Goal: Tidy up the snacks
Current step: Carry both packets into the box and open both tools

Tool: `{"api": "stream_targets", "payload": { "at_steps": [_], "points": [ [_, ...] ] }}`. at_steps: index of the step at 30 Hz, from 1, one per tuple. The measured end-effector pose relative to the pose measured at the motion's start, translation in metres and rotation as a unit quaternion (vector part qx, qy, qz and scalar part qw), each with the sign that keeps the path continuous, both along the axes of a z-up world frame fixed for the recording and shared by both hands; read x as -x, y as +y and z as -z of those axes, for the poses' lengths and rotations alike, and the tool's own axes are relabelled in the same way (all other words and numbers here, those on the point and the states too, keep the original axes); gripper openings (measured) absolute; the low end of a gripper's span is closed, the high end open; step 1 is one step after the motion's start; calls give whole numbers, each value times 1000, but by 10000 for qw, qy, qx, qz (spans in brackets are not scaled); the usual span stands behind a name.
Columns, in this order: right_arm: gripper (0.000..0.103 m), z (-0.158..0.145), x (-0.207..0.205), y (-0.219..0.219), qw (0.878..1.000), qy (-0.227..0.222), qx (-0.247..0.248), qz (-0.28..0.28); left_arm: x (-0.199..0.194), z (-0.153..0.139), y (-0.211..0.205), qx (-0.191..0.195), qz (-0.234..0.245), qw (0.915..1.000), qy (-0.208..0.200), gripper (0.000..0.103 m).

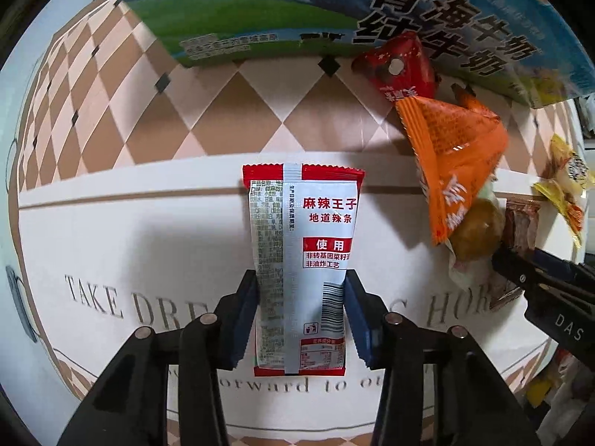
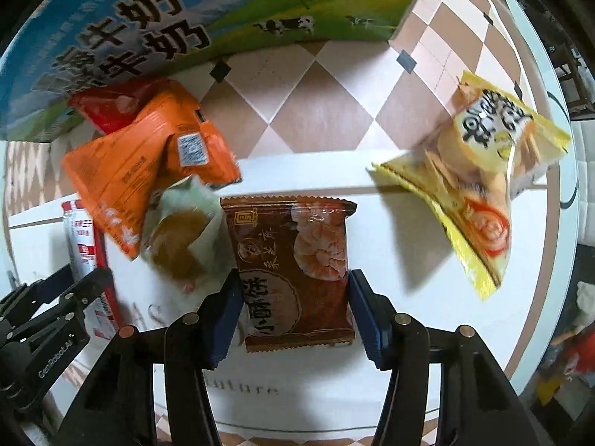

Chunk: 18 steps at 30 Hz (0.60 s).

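My left gripper (image 1: 302, 316) is shut on a white and red spicy strip packet (image 1: 303, 260), its blue pads pressing both long edges. My right gripper (image 2: 293, 316) is shut on a brown pastry packet (image 2: 293, 271). In the left wrist view the right gripper (image 1: 520, 278) shows at the right with the brown packet (image 1: 520, 223). In the right wrist view the left gripper (image 2: 55, 308) shows at the left with the white packet (image 2: 83, 249). An orange packet (image 2: 148, 171), a red packet (image 2: 111, 106), a round pastry in clear wrap (image 2: 182, 245) and a yellow packet (image 2: 483, 193) lie on the table.
A large blue and green milk carton box (image 1: 334, 11) stands at the back and also shows in the right wrist view (image 2: 130, 29). The tablecloth (image 1: 148, 223) is white with printed words and a checkered border. The table edge curves at the right (image 2: 557, 223).
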State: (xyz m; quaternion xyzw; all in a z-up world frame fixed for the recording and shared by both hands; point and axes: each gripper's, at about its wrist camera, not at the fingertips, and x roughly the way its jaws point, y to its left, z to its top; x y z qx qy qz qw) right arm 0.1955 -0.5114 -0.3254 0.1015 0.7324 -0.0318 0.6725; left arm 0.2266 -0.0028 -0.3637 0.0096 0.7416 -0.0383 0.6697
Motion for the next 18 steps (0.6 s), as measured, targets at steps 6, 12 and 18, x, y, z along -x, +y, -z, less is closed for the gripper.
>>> {"api": "stream_targets", "payload": {
  "at_steps": [6,12,18],
  "points": [
    [59,-31,25,3,9985,-213,-499,51,42,-52,4,345,-43,9991,-236,43],
    [59,-85,21,-7,9933,-633,-965,52,33,-120,6,846,-11,9937,-741,43],
    [59,-160,-24,-27,9845,-1259,-1204,197,-43,-169,-12,1197,91,9849,-1246,43]
  ]
}}
